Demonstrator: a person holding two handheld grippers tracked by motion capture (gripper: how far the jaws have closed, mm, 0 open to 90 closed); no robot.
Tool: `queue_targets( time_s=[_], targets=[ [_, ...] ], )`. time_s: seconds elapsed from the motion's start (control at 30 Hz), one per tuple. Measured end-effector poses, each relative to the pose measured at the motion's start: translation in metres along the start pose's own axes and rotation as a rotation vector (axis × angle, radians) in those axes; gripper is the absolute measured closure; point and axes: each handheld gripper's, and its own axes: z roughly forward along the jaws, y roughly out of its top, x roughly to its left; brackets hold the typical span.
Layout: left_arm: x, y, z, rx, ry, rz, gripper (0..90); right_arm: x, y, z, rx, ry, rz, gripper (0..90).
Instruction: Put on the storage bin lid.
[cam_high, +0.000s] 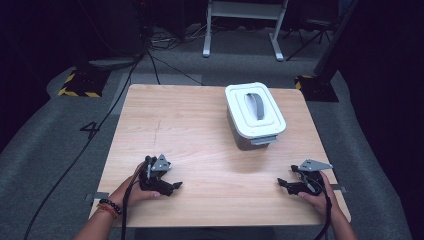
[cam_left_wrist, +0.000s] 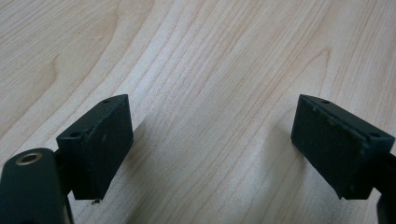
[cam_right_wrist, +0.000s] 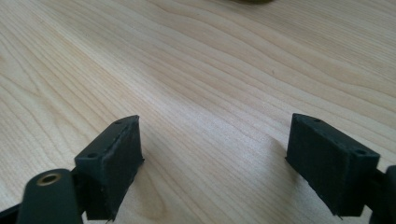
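Observation:
A grey box with a white lid (cam_high: 255, 116) and a grey handle on top stands at the back right of the wooden table (cam_high: 190, 125). My left gripper (cam_high: 176, 186) rests on the table near the front left edge, pointing right, held by a hand. In the left gripper view its jaws (cam_left_wrist: 212, 135) stand apart over bare wood with nothing between them. My right gripper (cam_high: 281, 184) lies low at the front right, pointing left. Its jaws (cam_right_wrist: 215, 149) are also apart, with only wood grain between them. Both grippers are well short of the box.
Grey carpet surrounds the table, with black cables (cam_high: 120, 95) trailing at the left. A white metal frame (cam_high: 245, 20) stands behind the table. Yellow-and-black striped stand feet (cam_high: 80, 82) sit at the far corners.

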Motion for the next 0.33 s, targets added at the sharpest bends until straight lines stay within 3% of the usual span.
queue_targets(
  time_s=[0.33],
  targets=[
    [0.0002, 0.0011, 0.0007, 0.001, -0.003, 0.003, 13.1, -0.0012, 0.0006, 0.0009, 0.0, 0.0, 0.0, 17.0]
  ],
)
